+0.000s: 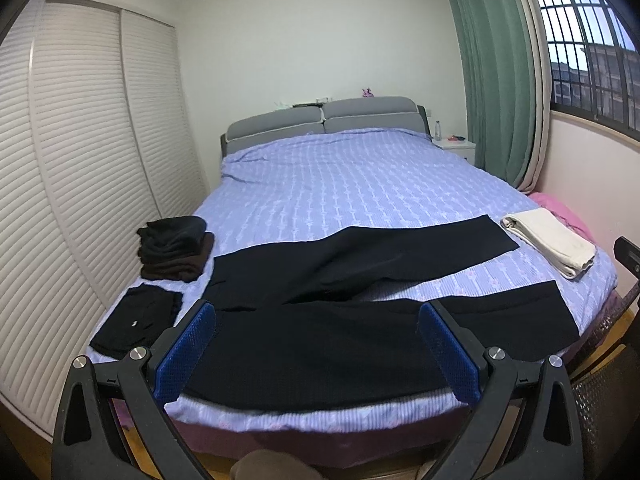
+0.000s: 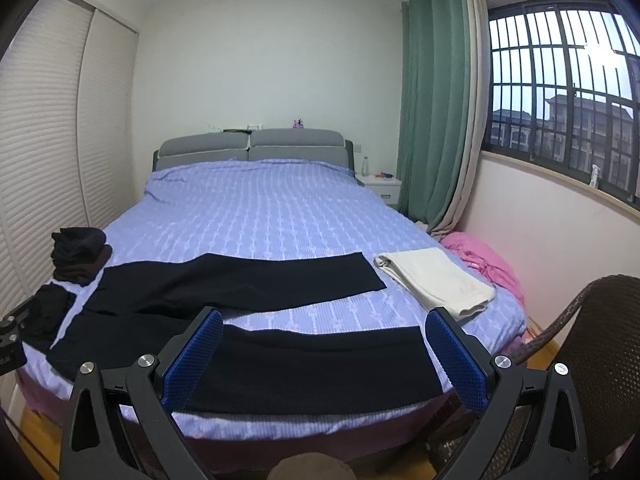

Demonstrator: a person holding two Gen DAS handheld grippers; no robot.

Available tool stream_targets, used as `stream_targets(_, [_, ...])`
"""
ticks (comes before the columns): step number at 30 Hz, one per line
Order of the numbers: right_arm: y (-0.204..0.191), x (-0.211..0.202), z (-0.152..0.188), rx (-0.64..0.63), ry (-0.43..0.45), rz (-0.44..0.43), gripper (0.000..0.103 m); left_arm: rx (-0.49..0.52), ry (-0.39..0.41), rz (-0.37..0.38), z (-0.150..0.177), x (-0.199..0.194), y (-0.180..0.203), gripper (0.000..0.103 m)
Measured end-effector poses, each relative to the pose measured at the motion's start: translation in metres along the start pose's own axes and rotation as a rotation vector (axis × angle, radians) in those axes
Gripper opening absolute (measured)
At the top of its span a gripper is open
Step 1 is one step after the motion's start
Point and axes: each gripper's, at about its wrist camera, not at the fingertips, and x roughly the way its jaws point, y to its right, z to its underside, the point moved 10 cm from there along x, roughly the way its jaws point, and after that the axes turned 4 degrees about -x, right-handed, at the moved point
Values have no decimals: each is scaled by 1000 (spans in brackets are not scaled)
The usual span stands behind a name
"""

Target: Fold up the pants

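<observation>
Black pants (image 1: 320,344) lie spread flat across the foot of the bed, waist to the left and both legs running right; they also show in the right wrist view (image 2: 304,368). The far leg (image 1: 360,256) angles away from the near leg, with bedsheet showing between them. My left gripper (image 1: 316,320) is open and empty, held above the near leg. My right gripper (image 2: 324,328) is open and empty, held above the near leg toward its cuff end.
A stack of folded dark clothes (image 1: 176,248) and a flat black garment (image 1: 136,320) sit at the bed's left. Folded cream pants (image 1: 548,240) lie at the right. A pink cloth (image 2: 484,260) and a wicker chair (image 2: 600,344) stand to the right of the bed (image 2: 260,216).
</observation>
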Motion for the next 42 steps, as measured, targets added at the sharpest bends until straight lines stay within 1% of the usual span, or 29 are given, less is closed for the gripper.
stream_targets(5, [10, 46, -14, -7, -37, 1, 103, 7, -20, 40, -20, 47, 27, 103])
stream_targets(9, [18, 90, -27, -8, -77, -2, 103, 25, -29, 68, -41, 92, 55, 103])
stream_targets(15, [36, 161, -43, -33, -136, 11, 102, 57, -62, 118, -69, 167, 105, 103])
stream_targets(18, [46, 199, -51, -49, -170, 0, 102, 83, -90, 136, -84, 206, 134, 103])
stream_targets(20, [56, 230, -57, -65, -198, 3, 102, 100, -107, 155, -94, 231, 156, 103])
stream_targets(24, [71, 293, -62, -65, -272, -49, 101, 106, -145, 181, -113, 280, 194, 103])
stream_targets(26, [78, 329, -63, -58, -318, -91, 99, 102, -175, 197, -120, 305, 213, 103])
stream_targets(28, [84, 362, -63, -65, -353, -113, 97, 94, -211, 209, -125, 332, 230, 103])
stream_targets(30, [90, 400, -61, -73, -401, -143, 95, 95, -231, 202, -132, 357, 244, 103])
stream_targets(32, [94, 433, -59, -75, -445, -169, 87, 104, -242, 187, -138, 382, 257, 103])
stream_targets(34, [97, 469, -57, -78, -488, -202, 85, 103, -264, 183, -142, 409, 271, 103])
stream_targets(37, [102, 521, -53, -81, -547, -248, 82, 103, -293, 176, -142, 442, 283, 103])
stream_targets(42, [108, 596, -35, -94, -647, -323, 71, 93, -344, 147, -137, 496, 299, 103])
